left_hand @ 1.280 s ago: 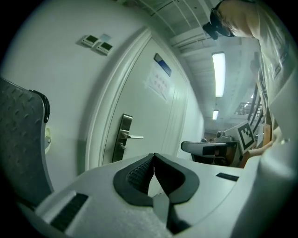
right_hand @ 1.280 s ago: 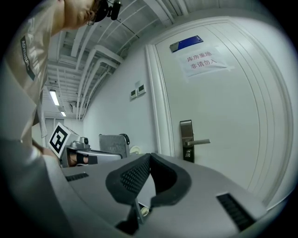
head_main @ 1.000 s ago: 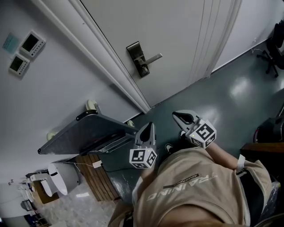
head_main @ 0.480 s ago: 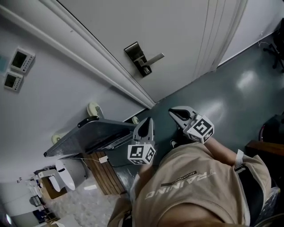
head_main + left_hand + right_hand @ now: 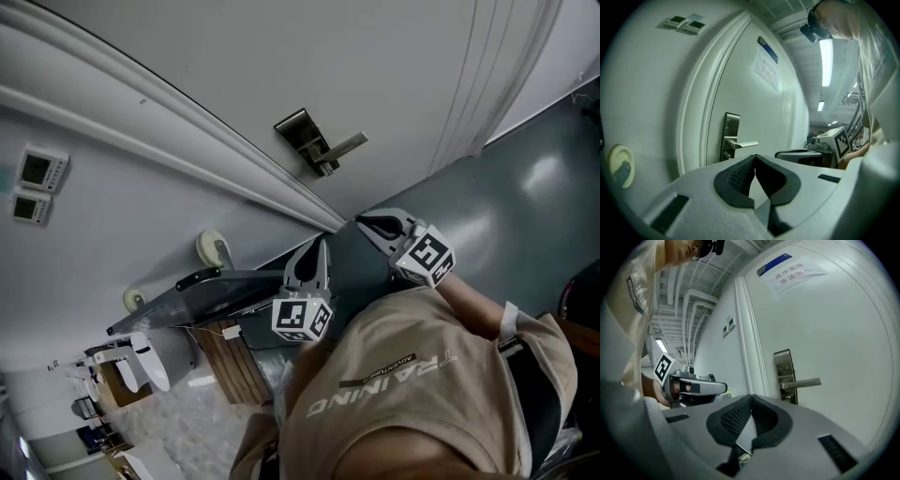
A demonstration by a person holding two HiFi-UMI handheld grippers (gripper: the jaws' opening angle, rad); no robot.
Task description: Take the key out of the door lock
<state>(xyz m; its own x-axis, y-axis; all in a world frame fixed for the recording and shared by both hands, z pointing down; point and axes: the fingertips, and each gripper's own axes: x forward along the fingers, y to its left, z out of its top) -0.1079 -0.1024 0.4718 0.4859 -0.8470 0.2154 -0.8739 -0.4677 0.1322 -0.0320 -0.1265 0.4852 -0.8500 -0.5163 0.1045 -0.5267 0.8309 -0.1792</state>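
Left hand-held gripper (image 5: 321,244) and right hand-held gripper (image 5: 363,223) hover closed before the lock (image 5: 302,133).

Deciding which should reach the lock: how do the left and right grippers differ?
In the head view the right gripper shows higher; the left gripper lower, beside the grey cart. The left points straight up, the right slants leftward. Both are shut, empty, short of the door lock.
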